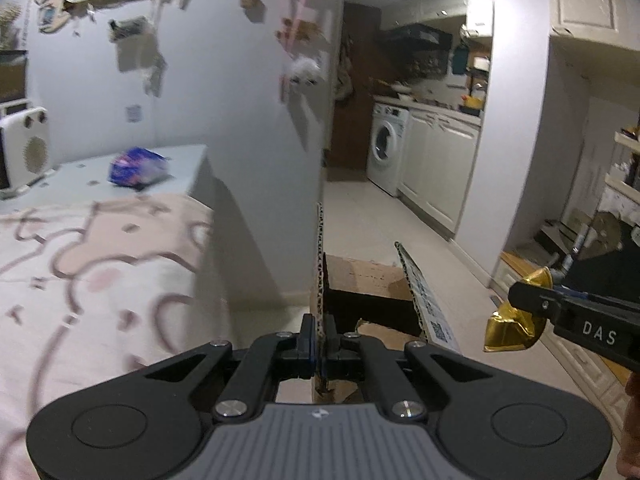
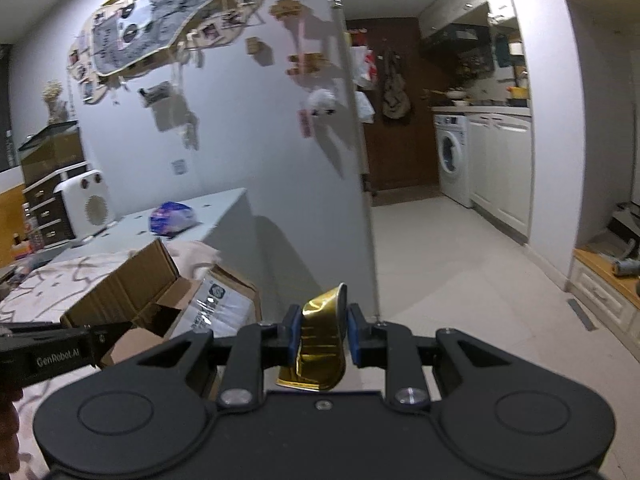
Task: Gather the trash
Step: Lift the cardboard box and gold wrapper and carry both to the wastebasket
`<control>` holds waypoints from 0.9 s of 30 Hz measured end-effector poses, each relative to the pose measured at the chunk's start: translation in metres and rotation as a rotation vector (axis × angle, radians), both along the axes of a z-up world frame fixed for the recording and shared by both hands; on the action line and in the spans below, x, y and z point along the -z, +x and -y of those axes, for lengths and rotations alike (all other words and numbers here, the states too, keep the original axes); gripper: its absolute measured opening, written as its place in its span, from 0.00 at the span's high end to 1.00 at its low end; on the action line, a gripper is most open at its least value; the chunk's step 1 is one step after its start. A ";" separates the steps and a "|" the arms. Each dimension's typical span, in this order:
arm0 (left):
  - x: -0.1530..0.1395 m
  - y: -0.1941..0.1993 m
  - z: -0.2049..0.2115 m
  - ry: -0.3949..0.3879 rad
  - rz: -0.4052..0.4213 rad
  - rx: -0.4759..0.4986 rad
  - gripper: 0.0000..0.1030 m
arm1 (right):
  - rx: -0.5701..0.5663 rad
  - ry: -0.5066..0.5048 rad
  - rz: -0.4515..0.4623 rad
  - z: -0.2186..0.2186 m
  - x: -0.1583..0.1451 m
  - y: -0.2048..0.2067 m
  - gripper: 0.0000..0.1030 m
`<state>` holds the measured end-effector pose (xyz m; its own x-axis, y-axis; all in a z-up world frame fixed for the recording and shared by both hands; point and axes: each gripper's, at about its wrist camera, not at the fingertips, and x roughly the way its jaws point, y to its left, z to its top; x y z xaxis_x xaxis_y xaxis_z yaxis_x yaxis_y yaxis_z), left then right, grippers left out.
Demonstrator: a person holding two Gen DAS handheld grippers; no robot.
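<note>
1. The left gripper (image 1: 319, 334) is clenched on a flap of the cardboard box (image 2: 168, 300).
2. The right gripper (image 2: 320, 334) grasps a crushed gold can (image 2: 322, 344), right of the box.
3. Risk: the thin flap could tear or slip, tipping the box.

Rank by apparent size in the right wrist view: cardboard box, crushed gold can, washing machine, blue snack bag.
1. cardboard box, largest, though it is near the camera
2. crushed gold can, very near the lens, so inflated
3. washing machine, far off
4. blue snack bag, smallest
</note>
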<state>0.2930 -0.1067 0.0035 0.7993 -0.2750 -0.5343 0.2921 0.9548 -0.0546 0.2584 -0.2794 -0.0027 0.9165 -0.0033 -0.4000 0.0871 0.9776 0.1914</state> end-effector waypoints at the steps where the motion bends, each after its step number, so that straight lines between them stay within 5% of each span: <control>1: 0.005 -0.001 0.009 -0.003 -0.010 0.008 0.98 | 0.010 0.001 -0.004 0.007 0.004 -0.002 0.76; 13: 0.103 0.012 0.096 -0.048 -0.218 0.038 0.98 | 0.091 -0.006 -0.103 0.076 0.068 -0.013 0.76; 27: 0.239 0.078 0.083 0.056 -0.457 -0.056 0.98 | 0.081 0.036 -0.296 0.102 0.183 0.027 0.76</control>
